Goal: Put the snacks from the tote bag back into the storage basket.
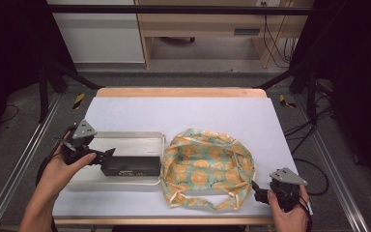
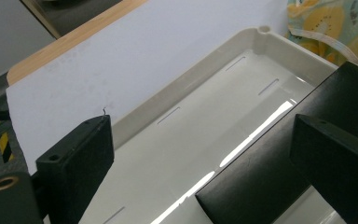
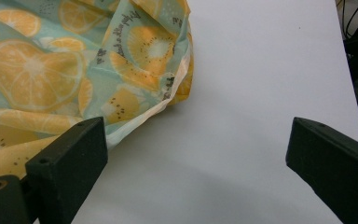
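Note:
A long black box [image 1: 130, 166] lies in a shallow grey tray [image 1: 125, 140] at the table's left. My left gripper [image 1: 105, 155] reaches in at the box's left end. In the left gripper view it [image 2: 205, 154] stands open, the black box [image 2: 265, 163] lying between the jaws, close against the right one, over the tray [image 2: 205, 65]. An orange-slice print cloth bag [image 1: 207, 166] lies crumpled right of the tray. My right gripper [image 1: 258, 192] stands open by its near right corner. In the right gripper view it [image 3: 200, 168] has the bag's edge [image 3: 135, 100] beside the left jaw.
A white mat [image 1: 188, 111] covers the table, with a wooden edge [image 1: 181, 92] at the far side. Black frame posts [image 1: 43, 82] stand at both sides. Bare mat [image 3: 261, 93] lies right of the bag.

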{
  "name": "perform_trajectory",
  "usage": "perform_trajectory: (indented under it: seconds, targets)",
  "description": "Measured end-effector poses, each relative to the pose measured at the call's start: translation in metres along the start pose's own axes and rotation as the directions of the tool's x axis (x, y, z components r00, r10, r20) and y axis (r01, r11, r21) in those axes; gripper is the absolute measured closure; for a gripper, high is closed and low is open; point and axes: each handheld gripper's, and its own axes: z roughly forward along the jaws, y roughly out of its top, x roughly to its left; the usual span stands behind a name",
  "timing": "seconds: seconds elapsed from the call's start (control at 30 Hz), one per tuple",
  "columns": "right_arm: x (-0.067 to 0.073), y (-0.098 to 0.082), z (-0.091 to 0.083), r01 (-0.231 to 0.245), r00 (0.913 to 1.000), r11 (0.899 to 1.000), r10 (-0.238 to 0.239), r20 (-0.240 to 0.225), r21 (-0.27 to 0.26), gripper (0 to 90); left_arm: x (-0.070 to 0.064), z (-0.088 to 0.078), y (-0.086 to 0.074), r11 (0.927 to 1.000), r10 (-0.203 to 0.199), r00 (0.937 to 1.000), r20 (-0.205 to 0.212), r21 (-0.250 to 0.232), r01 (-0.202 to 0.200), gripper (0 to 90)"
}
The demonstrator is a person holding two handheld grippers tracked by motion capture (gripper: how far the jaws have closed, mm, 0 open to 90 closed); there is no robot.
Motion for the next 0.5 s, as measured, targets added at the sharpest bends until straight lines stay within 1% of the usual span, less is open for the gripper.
perform_trajectory:
  seconds: [0.03, 0.07, 0.1, 0.23, 0.33, 0.37, 0.43, 0.5]
  targets:
    - [0.000, 0.000, 0.000, 0.000, 1.0000, 1.000, 0.000, -0.002, 0.002, 6.0, 0.002, 0.000, -0.002, 0.9999, -0.011, 0.9999, -0.004, -0.010, 0.011, 7.0]
    - [0.001, 0.000, 0.000, -0.003, 1.0000, 1.000, 0.003, -0.003, 0.003, 6.0, 0.002, 0.000, -0.002, 0.9999, -0.011, 0.9999, -0.004, -0.010, 0.011, 7.0]
    - [0.001, 0.000, 0.000, -0.003, 1.0000, 1.000, 0.003, -0.004, 0.002, 5.9, 0.004, 0.000, -0.004, 0.9993, -0.027, 0.9996, -0.010, -0.025, 0.027, 7.0]
    - [0.001, 0.000, 0.000, -0.002, 1.0000, 1.000, 0.002, -0.006, 0.000, 5.9, 0.011, 0.001, -0.011, 0.9970, -0.063, 0.9975, -0.031, -0.047, 0.062, 6.9]
    - [0.000, 0.000, 0.001, 0.000, 1.0000, 1.000, 0.000, -0.006, -0.001, 5.9, 0.017, 0.002, -0.017, 0.9921, -0.109, 0.9933, -0.038, -0.068, 0.106, 7.0]
    - [0.000, 0.000, 0.000, -0.002, 1.0000, 1.000, 0.002, -0.006, -0.001, 5.9, 0.020, 0.003, -0.019, 0.9904, -0.121, 0.9914, -0.049, -0.072, 0.118, 6.9]
    - [0.000, 0.000, 0.000, -0.002, 1.0000, 1.000, 0.002, -0.006, -0.001, 5.9, 0.024, 0.003, -0.023, 0.9883, -0.138, 0.9884, -0.064, -0.076, 0.133, 6.9]
    - [0.000, 0.000, 0.000, -0.007, 0.9999, 1.000, 0.007, -0.010, -0.002, 5.9, 0.027, 0.006, -0.028, 0.9843, -0.163, 0.9844, -0.066, -0.080, 0.157, 6.9]
